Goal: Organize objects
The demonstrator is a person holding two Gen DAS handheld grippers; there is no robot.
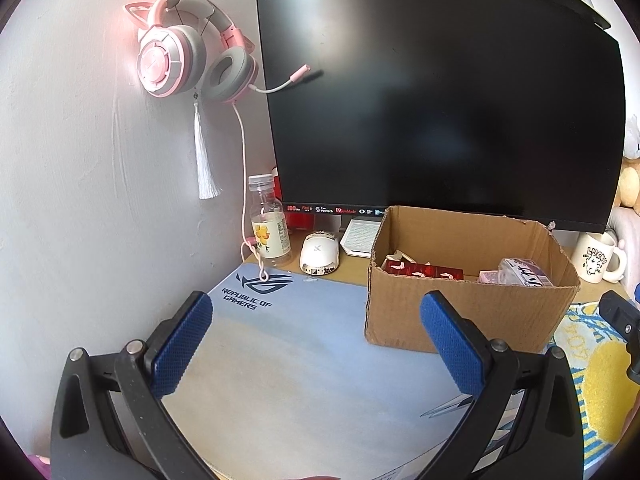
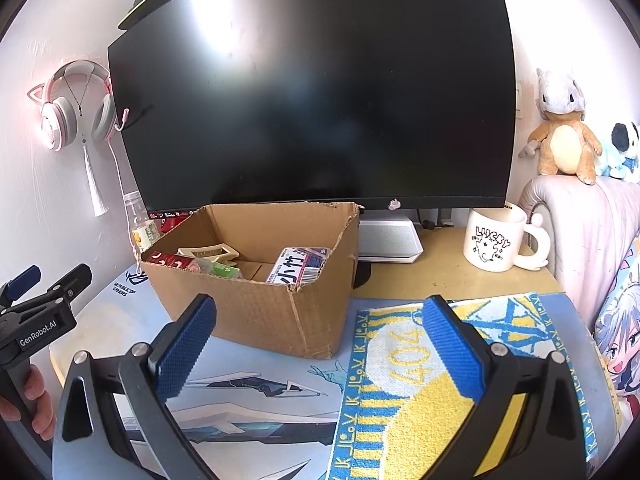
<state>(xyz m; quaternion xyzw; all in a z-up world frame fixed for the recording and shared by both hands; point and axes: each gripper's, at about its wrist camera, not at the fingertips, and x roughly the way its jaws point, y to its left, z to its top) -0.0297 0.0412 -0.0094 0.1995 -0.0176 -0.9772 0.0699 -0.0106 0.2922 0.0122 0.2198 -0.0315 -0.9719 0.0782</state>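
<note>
My left gripper point(image 1: 316, 344) has its fingers spread wide with nothing between them, hovering over the blue desk mat point(image 1: 288, 344). My right gripper point(image 2: 320, 346) is likewise spread and empty, above the yellow-and-blue towel point(image 2: 404, 384) lying on the mat. Between and beyond both sits the open cardboard box point(image 2: 256, 300) on the worktop, holding a red packet point(image 1: 420, 270), a beige hair claw point(image 2: 208, 254) and a labelled plastic pack point(image 2: 300, 266). Left of the box stand a white mouse point(image 1: 319, 254) and a bottle point(image 1: 269, 222); right of it, a white mug point(image 2: 494, 240). A dark monitor point(image 2: 316, 92) rises behind.
</note>
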